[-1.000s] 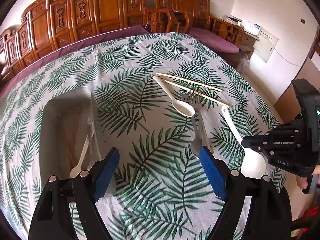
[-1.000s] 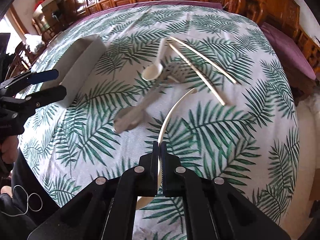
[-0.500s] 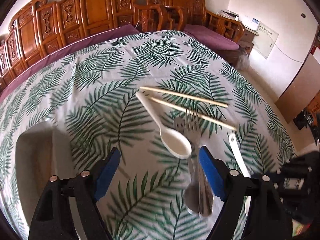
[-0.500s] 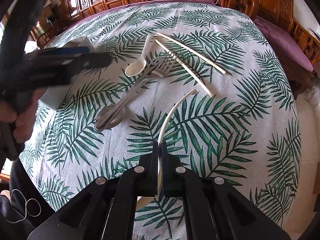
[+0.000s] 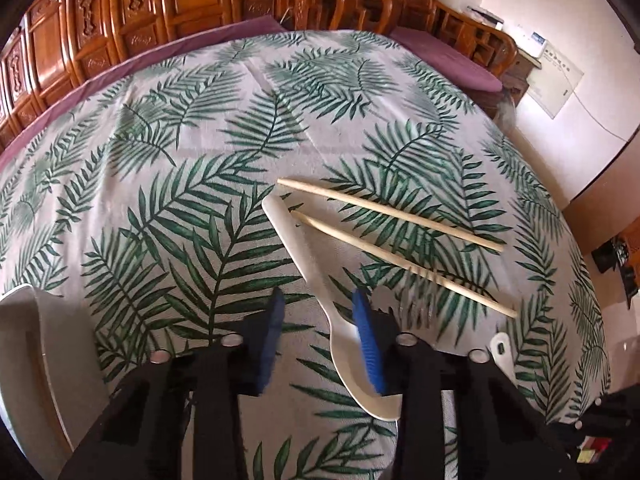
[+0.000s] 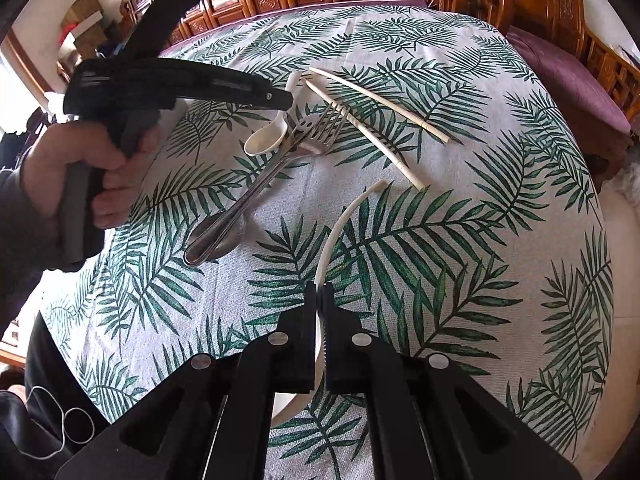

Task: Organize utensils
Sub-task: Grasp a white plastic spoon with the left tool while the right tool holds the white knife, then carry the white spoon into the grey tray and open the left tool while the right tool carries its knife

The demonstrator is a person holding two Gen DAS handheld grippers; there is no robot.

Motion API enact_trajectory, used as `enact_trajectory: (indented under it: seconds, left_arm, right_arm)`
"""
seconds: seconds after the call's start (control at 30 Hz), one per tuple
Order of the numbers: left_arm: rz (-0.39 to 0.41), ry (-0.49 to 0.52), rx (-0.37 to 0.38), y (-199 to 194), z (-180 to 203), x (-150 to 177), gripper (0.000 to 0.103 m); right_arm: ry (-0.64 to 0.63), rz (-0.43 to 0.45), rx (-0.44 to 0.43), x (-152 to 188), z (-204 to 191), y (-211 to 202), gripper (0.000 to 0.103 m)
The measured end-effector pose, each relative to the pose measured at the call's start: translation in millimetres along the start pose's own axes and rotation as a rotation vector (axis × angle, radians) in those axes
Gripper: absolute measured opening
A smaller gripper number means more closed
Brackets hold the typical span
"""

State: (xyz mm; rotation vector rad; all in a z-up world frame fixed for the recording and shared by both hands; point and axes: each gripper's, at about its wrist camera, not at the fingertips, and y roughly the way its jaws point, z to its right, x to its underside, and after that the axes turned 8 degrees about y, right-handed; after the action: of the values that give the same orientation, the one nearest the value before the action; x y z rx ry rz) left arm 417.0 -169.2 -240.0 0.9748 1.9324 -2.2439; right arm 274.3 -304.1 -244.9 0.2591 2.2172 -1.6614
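Around white spoon (image 5: 316, 280), left hand-held gripper (image 5: 318, 300) narrower.

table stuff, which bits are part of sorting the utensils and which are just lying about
For the job: white plastic spoon, chopsticks, metal fork, metal spoon, white spoon in right gripper, white tray, left gripper.

Lying about: carved wooden chairs, purple cushion.

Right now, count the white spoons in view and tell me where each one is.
2. One white spoon lies beside the fork, by the chopsticks; the curved white spoon is clamped in the right tool. The tray may hide more.
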Motion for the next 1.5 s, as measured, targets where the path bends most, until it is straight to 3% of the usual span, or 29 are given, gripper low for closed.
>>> enact_trajectory:
  seconds: [0.33, 0.4, 0.47, 0.63, 0.8, 1.1, 1.5]
  left_arm:
    - [-0.014, 0.010, -0.030, 7.9, 3.5, 1.9, 0.029]
    - [-0.012, 0.028, -0.055, 8.5, 6.8, 2.7, 0.025]
    - [-0.010, 0.031, -0.057, 8.5, 6.6, 2.9, 0.010]
    - [-0.013, 0.030, -0.020, 3.0, 4.4, 9.6, 0.006]
    - [0.021, 0.099, -0.043, -19.5, 10.9, 16.6, 0.006]
    - [0.093, 0.054, -0.031, -74.2, -8.7, 24.5, 0.006]
    - [0.193, 0.035, -0.030, -149.8, -36.5, 60.2, 0.006]
  right_arm:
    - [0.003, 0.004, 0.002, 0.3, -0.4, 0.6, 0.004]
    - [0.005, 0.006, 0.003, 0.4, -0.6, 0.5, 0.004]
    - [0.007, 0.008, 0.005, 0.3, -0.8, 0.1, 0.004]
    - [0.008, 0.015, 0.022, 0.5, -1.8, -3.7, 0.004]
    - [0.007, 0.040, 0.026, 0.7, -9.6, -16.6, 0.004]
    - [-0.016, 0.092, 0.029, -6.2, -32.8, -42.6, 0.004]
    - [-0.071, 0.135, 0.027, -16.3, -78.4, -64.3, 0.004]
